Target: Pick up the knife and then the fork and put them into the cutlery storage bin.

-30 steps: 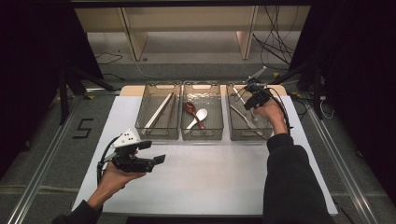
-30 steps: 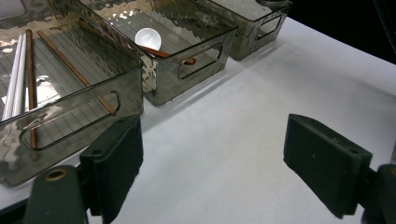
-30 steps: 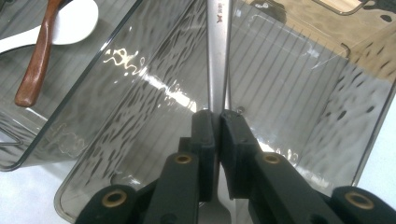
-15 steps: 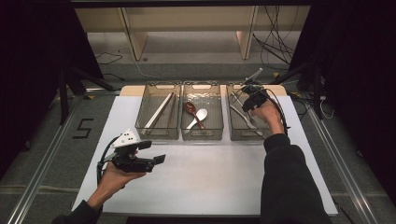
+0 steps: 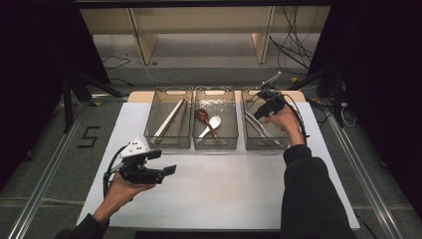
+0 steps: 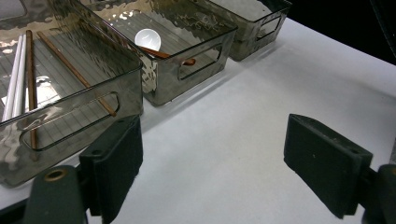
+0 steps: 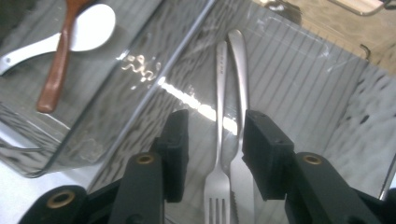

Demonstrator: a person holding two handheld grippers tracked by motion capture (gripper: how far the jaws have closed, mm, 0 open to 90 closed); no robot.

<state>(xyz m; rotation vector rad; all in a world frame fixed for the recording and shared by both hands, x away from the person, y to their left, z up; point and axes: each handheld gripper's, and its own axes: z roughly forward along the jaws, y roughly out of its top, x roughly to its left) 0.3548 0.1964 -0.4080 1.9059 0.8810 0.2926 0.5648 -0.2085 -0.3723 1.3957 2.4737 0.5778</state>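
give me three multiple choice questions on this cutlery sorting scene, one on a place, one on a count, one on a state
1. Where do the steel fork and knife lie?
A. left bin
B. middle bin
C. right clear plastic bin

2. How many spoons lie in the middle clear bin?
A. one
B. two
C. four

3. How stand the jaws of the left gripper?
A. wide open, holding nothing
B. shut on a chopstick
C. shut on a spoon

Answers: 1 C, the right gripper hangs over them there. 2 B, a brown wooden spoon and a white spoon. 3 A, bare table between them.
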